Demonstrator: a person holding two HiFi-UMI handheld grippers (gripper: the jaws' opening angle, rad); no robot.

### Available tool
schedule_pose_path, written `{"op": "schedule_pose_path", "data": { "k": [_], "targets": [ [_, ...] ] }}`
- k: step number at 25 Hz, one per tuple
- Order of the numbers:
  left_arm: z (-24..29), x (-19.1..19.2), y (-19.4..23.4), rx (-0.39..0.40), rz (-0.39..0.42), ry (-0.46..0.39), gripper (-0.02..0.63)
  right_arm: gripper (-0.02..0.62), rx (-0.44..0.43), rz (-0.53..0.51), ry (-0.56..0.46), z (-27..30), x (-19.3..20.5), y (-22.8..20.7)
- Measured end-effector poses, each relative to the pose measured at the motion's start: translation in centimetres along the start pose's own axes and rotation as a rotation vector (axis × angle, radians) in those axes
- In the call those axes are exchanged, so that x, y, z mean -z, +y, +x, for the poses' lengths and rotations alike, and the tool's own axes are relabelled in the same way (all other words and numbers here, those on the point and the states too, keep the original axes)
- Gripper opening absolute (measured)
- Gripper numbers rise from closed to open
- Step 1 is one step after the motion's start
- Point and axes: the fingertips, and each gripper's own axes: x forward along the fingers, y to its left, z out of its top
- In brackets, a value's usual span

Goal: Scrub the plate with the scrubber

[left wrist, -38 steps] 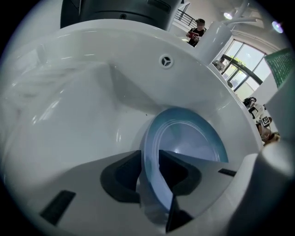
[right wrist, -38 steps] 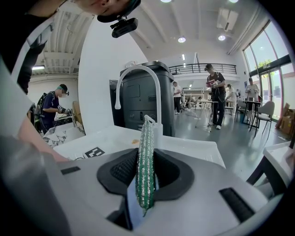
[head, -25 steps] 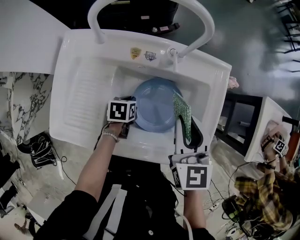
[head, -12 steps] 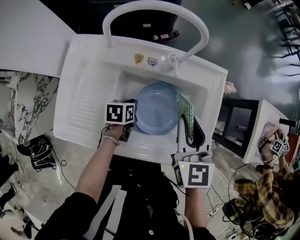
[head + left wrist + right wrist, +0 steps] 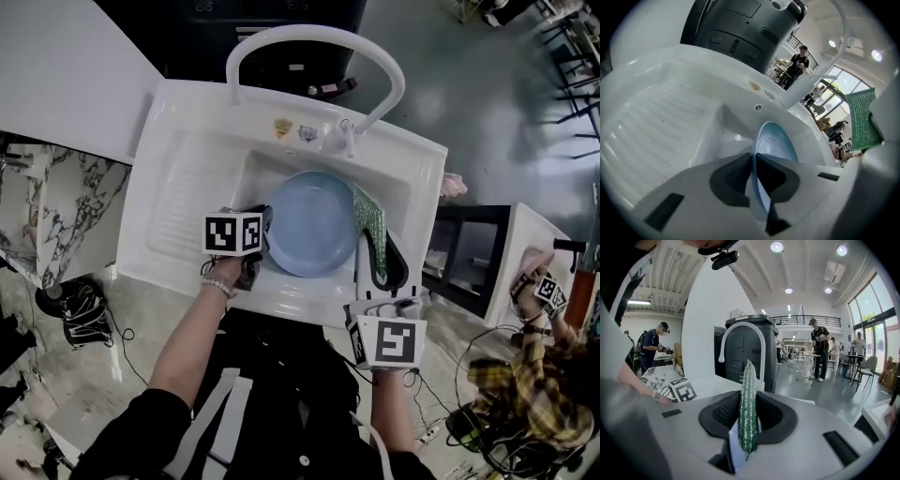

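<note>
- Left gripper (image 5: 753, 161) jaws opening, rim of blue plate (image 5: 314, 223) between pads, in white sink (image 5: 183, 202)
- Right gripper (image 5: 749, 405) clamped on green scrubber (image 5: 372, 234), just beside plate

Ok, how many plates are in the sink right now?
1: a light blue plate in the sink basin, its left rim between the opening jaws of the left gripper. A second beneath it could be hidden.

Bright, even light fills every view. Ceiling lamps (image 5: 777, 246) glare at upper centre. Both gripper views bend and darken toward their corners.
</note>
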Motion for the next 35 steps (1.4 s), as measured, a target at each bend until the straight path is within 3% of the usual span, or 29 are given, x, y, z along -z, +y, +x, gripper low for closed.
{"op": "schedule_pose_path", "data": {
  "k": [16, 26, 35],
  "targets": [
    [-6.0, -1.1, -3.1, 0.150, -0.150, -0.125, 0.032, 0.095, 0.019, -0.106, 0.068, 2.7, 1.9, -0.8],
    [-8.5, -1.7, -4.6, 0.214, -0.188, -0.182, 0.034, 0.095, 0.045, -0.272, 0.143, 5.4, 3.8, -0.3],
    [-9.6, -2.2, -5.4, 0.259, -0.200, -0.213, 0.038, 0.095, 0.029, -0.304, 0.141, 6.7, 4.0, 1.1]
  ]
}}
